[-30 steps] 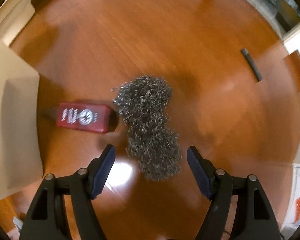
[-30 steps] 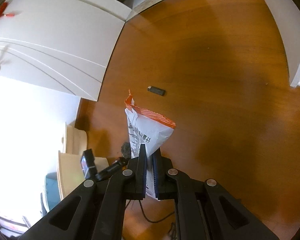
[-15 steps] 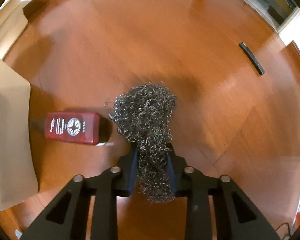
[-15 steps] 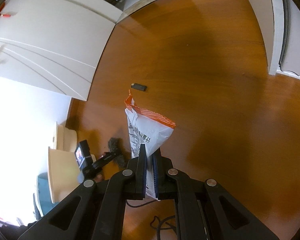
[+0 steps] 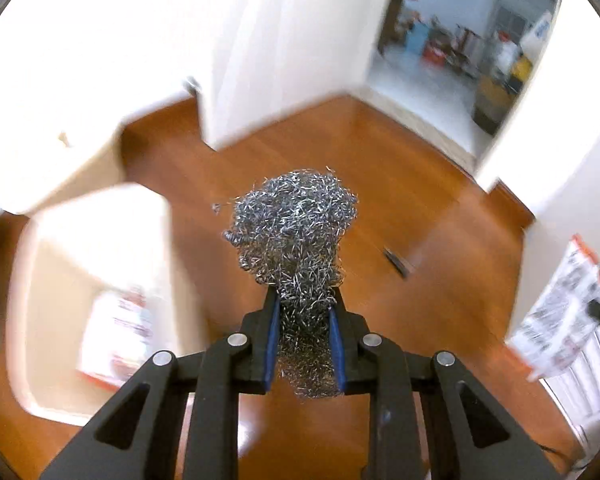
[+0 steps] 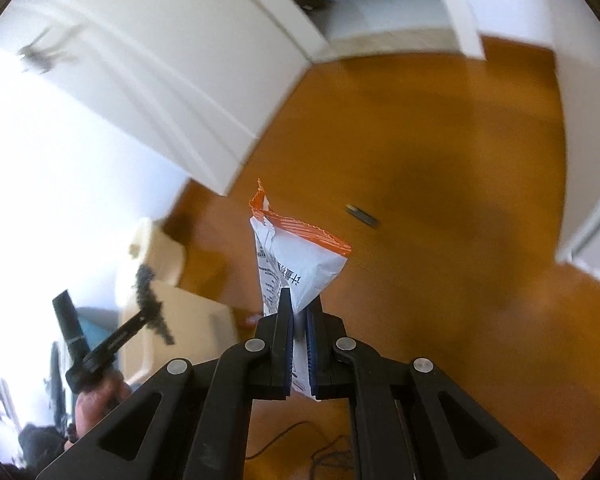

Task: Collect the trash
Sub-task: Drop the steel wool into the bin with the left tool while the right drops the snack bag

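Note:
A tangled grey steel-wool scourer (image 5: pixel 295 220) sticks up from my left gripper (image 5: pixel 304 296), whose blue pads are shut on its lower part, well above the wooden floor. In the right wrist view the scourer (image 6: pixel 145 284) is seen from the side, over the cardboard box (image 6: pixel 187 312). My right gripper (image 6: pixel 300 300) is shut on a white snack wrapper with a torn orange edge (image 6: pixel 300 256), which also shows blurred at the right of the left wrist view (image 5: pixel 560 312). In the left wrist view the open box (image 5: pixel 59 280) lies lower left with a white and red packet (image 5: pixel 115 332) inside.
A small black stick-like object (image 5: pixel 396 260) lies on the floor; the right wrist view shows it too (image 6: pixel 362 214). A white door (image 6: pixel 159 80) stands at left. An open doorway (image 5: pixel 440 60) leads to a cluttered room. A hand (image 6: pixel 99 396) grips the left tool, and cables (image 6: pixel 324 452) trail below.
My left gripper closed on the scourer and lifted it off the floor, tilting up so walls and the box come into view. The right gripper rose too, still holding the wrapper.

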Motion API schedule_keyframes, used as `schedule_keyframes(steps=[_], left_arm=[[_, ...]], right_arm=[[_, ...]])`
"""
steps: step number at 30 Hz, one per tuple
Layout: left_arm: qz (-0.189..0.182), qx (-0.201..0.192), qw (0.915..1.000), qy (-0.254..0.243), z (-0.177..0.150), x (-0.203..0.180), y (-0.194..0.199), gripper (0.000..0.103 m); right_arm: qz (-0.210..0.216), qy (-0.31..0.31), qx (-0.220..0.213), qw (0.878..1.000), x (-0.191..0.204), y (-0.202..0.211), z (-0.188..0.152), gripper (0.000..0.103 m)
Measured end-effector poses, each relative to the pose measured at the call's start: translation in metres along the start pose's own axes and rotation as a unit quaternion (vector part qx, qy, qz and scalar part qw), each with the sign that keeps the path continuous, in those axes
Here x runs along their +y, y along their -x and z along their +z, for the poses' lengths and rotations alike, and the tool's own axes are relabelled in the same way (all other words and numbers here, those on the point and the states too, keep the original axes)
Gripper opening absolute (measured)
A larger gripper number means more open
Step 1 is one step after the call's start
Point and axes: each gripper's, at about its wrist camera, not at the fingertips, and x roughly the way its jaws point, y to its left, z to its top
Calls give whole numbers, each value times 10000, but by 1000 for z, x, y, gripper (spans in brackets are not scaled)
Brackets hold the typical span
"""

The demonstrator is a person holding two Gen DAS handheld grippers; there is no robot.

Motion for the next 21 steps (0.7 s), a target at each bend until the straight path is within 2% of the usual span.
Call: schedule_keyframes(steps=[2, 5, 8, 10, 12, 15, 17, 21], left_arm=[[256, -73, 9995, 190, 6, 36, 22, 21], [633, -19, 9968, 483, 5, 99, 32, 22], [854, 130, 9945, 597, -4, 122, 19, 22], [721, 339, 9932, 848, -6, 135, 10, 29], [466, 772, 9896, 1121, -13, 136, -4, 50], [284, 796, 9896, 1161, -11, 136, 5, 65], [289, 676, 9904, 1168, -11, 142, 18, 67], [415, 282, 9864, 1563, 4, 178, 73, 67]], right_arm=[[85, 159, -40, 9998, 35, 21, 10, 6], [75, 484, -97, 9988, 79, 44, 18, 6], [16, 732, -85, 9973, 119, 65, 19, 6], [-40, 923, -53, 9957, 143, 77, 18, 6], [-43, 1008, 14, 9949, 162, 83, 17, 6], [-25, 1139, 144, 9934, 195, 83, 9, 6], [4, 1227, 211, 9922, 217, 75, 4, 6], [255, 1365, 507, 9890, 270, 38, -11, 6]])
